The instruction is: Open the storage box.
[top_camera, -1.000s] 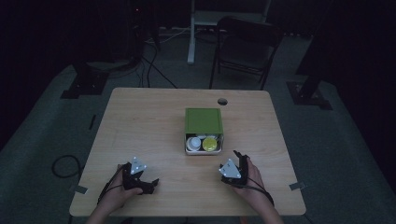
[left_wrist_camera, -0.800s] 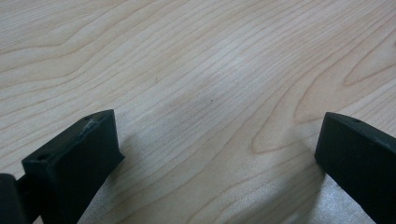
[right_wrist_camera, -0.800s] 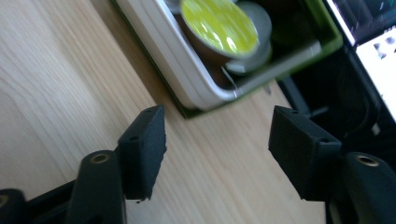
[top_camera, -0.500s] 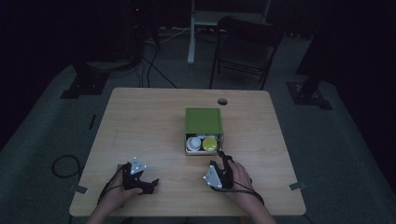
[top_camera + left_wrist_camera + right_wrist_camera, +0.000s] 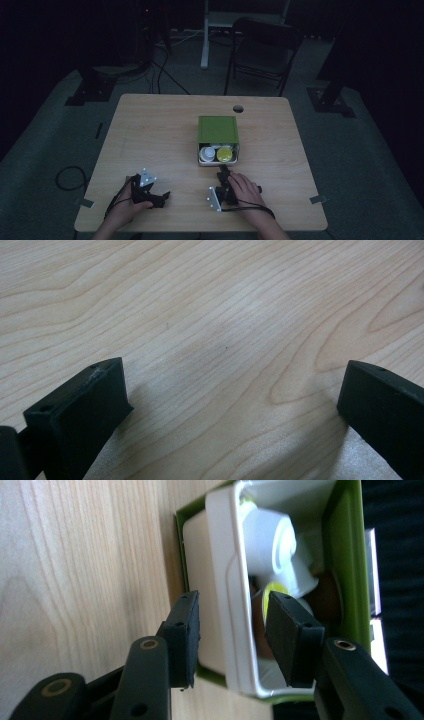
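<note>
Tabletop (image 5: 150,130): pale wood. Green box (image 5: 217,129) lies near its middle, long axis running away from the person, open end pointing back toward them. A white tray (image 5: 235,630) sits in that mouth, holding a white cup (image 5: 206,153) and a yellow-lidded cup (image 5: 224,153).

Right gripper (image 5: 223,175) is seen at the mouth, fingers (image 5: 182,635) just closing astride the tray's near wall, not clearly pressing.

Left gripper (image 5: 162,196) rests spread, nothing between its fingers.

Risk judged: a thin-lip pinch may slip, or the unbraced box may be dragged along.
</note>
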Available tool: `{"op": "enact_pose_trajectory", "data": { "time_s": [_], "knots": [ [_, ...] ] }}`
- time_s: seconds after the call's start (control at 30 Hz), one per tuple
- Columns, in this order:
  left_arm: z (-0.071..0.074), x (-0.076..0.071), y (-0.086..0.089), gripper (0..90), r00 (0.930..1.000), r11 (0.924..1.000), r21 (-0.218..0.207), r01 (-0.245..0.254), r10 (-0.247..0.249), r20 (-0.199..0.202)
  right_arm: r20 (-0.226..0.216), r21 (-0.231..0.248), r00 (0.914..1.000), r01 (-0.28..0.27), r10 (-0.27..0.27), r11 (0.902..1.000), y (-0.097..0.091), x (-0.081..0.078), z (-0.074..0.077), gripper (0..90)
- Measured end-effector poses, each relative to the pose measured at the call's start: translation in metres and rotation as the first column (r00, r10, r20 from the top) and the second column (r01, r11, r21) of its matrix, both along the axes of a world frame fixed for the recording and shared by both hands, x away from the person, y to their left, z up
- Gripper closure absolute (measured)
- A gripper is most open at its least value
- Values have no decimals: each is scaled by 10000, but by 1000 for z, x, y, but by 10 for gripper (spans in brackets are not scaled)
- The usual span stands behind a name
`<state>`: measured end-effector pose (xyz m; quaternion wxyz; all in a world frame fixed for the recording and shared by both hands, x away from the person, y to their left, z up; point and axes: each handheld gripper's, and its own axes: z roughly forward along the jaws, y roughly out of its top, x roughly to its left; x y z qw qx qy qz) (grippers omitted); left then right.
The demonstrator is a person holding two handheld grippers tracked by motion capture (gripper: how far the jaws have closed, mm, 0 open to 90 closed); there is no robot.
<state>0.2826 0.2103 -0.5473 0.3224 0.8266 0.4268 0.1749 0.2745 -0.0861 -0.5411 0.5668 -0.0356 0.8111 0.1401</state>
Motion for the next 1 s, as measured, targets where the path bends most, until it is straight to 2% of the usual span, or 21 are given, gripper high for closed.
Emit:
{"op": "enact_pose_trajectory", "data": {
  "time_s": [0.13,0.23,0.27,0.37,0.83,1.0],
  "knots": [
    [0,0,0,2,10000,10000,1,-2,2,1,52,-314,9998,-172,174,9994,7,2,-2,596],
    [0,0,0,2,10000,10000,0,-2,2,0,9,-306,9999,-151,152,9994,9,4,-3,602],
    [0,0,0,2,10000,10000,1,-1,1,0,74,-447,10000,42,-39,9990,11,8,-4,602],
    [0,0,0,2,10000,10000,-4,-2,2,0,130,-521,9998,171,-165,9985,12,12,-5,601],
    [0,0,0,2,10000,10000,-1,-1,1,-3,454,-1065,9982,434,-387,9934,19,27,-13,639],
    [0,0,0,2,10000,10000,-3,-3,3,-3,498,-1099,9974,574,-522,9923,20,30,-14,645]
  ]
}}
